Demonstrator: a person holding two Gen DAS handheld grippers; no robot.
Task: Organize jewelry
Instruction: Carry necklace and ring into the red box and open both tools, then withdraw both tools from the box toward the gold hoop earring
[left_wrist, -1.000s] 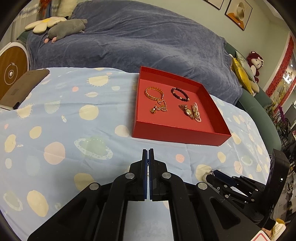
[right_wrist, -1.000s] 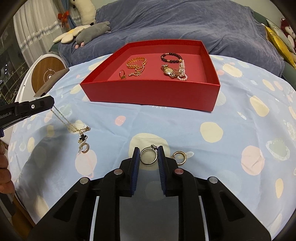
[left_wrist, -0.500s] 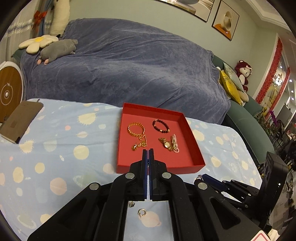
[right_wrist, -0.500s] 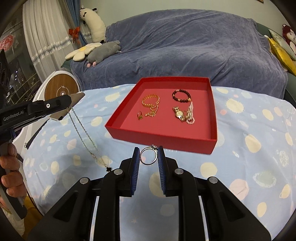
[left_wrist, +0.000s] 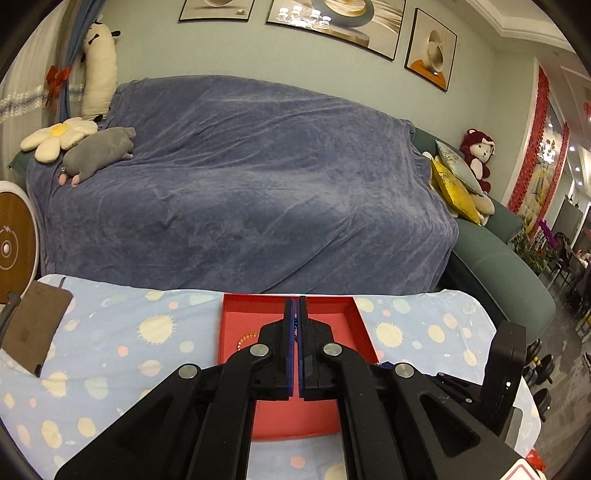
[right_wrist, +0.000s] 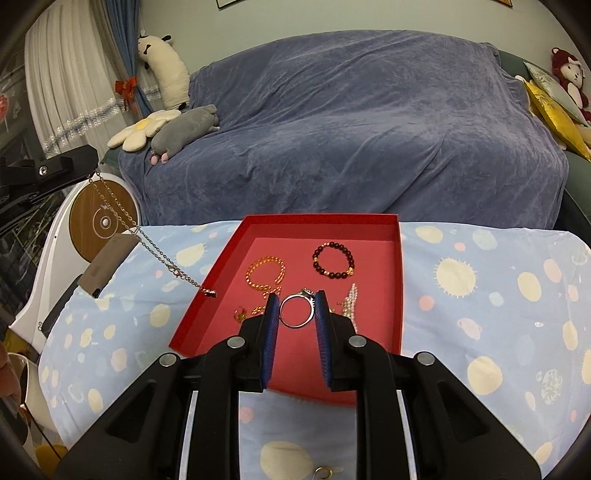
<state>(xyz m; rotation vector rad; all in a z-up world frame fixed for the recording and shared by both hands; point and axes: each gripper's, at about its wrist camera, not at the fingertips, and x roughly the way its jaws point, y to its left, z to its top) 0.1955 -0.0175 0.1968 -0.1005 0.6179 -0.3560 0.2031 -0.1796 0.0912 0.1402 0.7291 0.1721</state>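
The silver ring (right_wrist: 297, 313), clamped between the jaws of the right gripper (right_wrist: 295, 314), hangs above the red tray (right_wrist: 400, 280), and the chain necklace (right_wrist: 147, 243), pinched in the shut left gripper (left_wrist: 295, 321), dangles beside the tray, so both next need lowering in and releasing.

A sofa (left_wrist: 258, 184) draped in a blue-grey throw fills the room beyond the tabletop (left_wrist: 110, 343), which wears a pale blue cloth with cream dots. On the sofa's left end lie a flower cushion (left_wrist: 55, 138) and a grey plush toy (left_wrist: 98, 151); a tall white plush (left_wrist: 99, 74) leans against the curtain (right_wrist: 70, 92). At the right end sit yellow cushions (left_wrist: 452, 188) and a red plush monkey (left_wrist: 478, 153). Framed pictures (left_wrist: 332, 22) hang on the pale green wall. A round wooden-topped stand (right_wrist: 103, 221) is at the left.
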